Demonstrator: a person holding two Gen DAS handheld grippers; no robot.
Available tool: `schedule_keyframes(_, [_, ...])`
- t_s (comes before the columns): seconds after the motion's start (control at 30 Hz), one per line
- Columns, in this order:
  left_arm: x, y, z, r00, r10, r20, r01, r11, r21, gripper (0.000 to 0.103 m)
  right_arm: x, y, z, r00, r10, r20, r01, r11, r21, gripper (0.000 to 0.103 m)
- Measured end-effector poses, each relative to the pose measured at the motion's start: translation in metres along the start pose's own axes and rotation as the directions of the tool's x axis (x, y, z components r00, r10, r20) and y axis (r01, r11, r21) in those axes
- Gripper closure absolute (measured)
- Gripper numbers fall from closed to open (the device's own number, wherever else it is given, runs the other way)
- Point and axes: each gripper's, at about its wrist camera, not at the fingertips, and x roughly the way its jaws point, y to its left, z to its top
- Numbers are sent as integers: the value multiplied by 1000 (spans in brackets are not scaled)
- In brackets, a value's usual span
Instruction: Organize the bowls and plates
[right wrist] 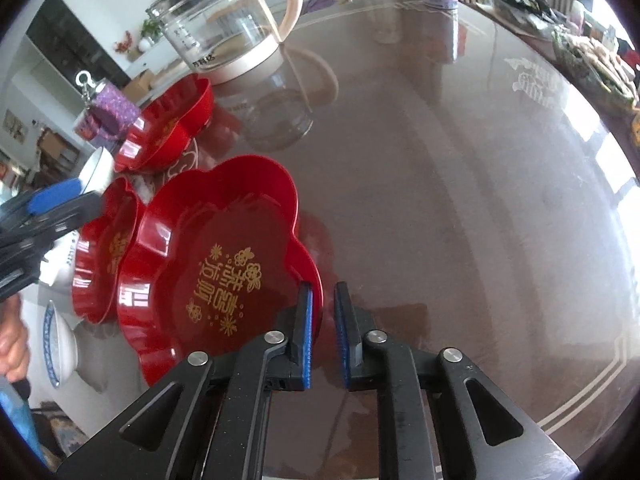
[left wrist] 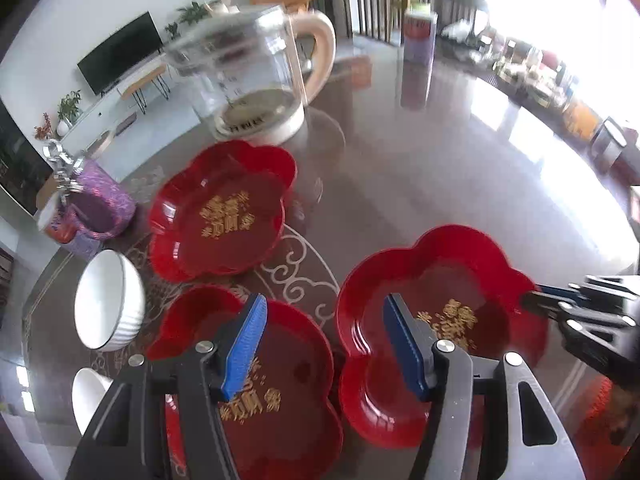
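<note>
Three red flower-shaped plates with gold print lie on the glossy brown table. My left gripper (left wrist: 324,344) is open over the nearest plate (left wrist: 280,392), with nothing between its blue pads. My right gripper (right wrist: 325,332) is shut on the near rim of the right-hand plate (right wrist: 208,280), whose far side overlaps the nearest plate (right wrist: 104,248). In the left wrist view the right gripper (left wrist: 536,300) sits at that plate's (left wrist: 440,332) right rim. The third plate (left wrist: 222,210) rests farther back. A ribbed white bowl (left wrist: 110,300) and a second white bowl (left wrist: 86,396) stand at the left.
A glass kettle (left wrist: 256,80) with a cream handle stands behind the plates. A purple cup (left wrist: 98,208) is at the left and a tall can (left wrist: 418,36) at the back. Clutter (left wrist: 560,84) lines the far right edge. A blue-patterned bowl (right wrist: 60,344) sits beside a person's hand (right wrist: 12,348).
</note>
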Motion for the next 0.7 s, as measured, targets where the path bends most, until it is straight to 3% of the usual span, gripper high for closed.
schedule_keyframes(0.23, [39,-16,6,995,66,-78,-60,996,70,69,-9,4,-21,999,35,-8,-35,999,23,80])
schedule_keyframes(0.4, [49,-28,7,994,43,-96,-35,995,90,91,-11,14,-42,996,86,-7,-85,993,77,72])
schedule_keyframes(0.53, [49,-33,5,992,81,-98,-71,993,97,91,-9,13,-42,996,87,-3,-85,987,134,78])
schedule_keyframes(0.7, [29,-22,-4,994,-11,-107,12,1000,12,93,-16,-6,-35,995,95,23,-98,982,162,87])
